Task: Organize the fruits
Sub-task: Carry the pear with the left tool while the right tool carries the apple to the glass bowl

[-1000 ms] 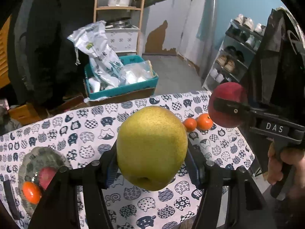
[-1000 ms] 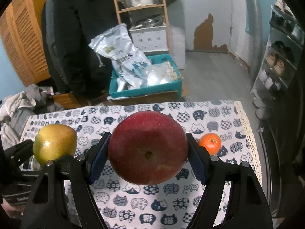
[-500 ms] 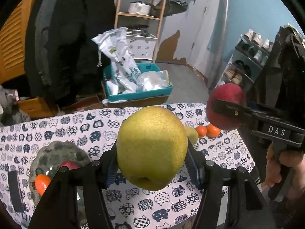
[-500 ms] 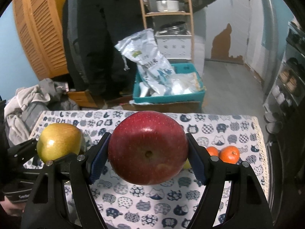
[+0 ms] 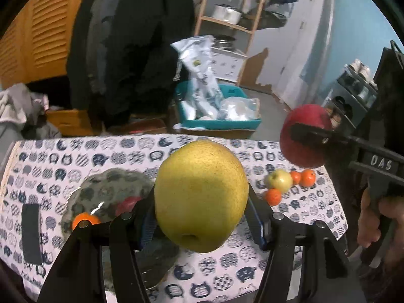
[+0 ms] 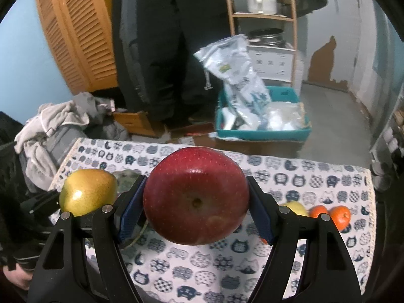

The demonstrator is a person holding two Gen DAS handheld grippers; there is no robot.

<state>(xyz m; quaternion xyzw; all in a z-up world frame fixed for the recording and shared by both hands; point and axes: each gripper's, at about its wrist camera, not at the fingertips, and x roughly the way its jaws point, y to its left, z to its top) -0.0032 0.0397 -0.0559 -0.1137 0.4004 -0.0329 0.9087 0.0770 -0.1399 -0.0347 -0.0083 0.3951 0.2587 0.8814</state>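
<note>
A: The cat-print table (image 5: 126, 151) now shows its glass plate (image 5: 108, 184) nearer beneath both grippers, so unloading looks close

B: And the fruit?

A: Left gripper (image 5: 202, 217) pinches the yellow pear (image 5: 200, 194) between its pads; right gripper (image 6: 195, 214) clamps the red apple (image 6: 195, 194)

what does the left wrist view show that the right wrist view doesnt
Only the left wrist view shows the glass plate's contents, a small orange and a red fruit, plus a third orange by the loose pile. Only the right wrist view shows the grey clothes heap fully. Both show the yellow pear, the red apple and the cat-print tablecloth.
</note>
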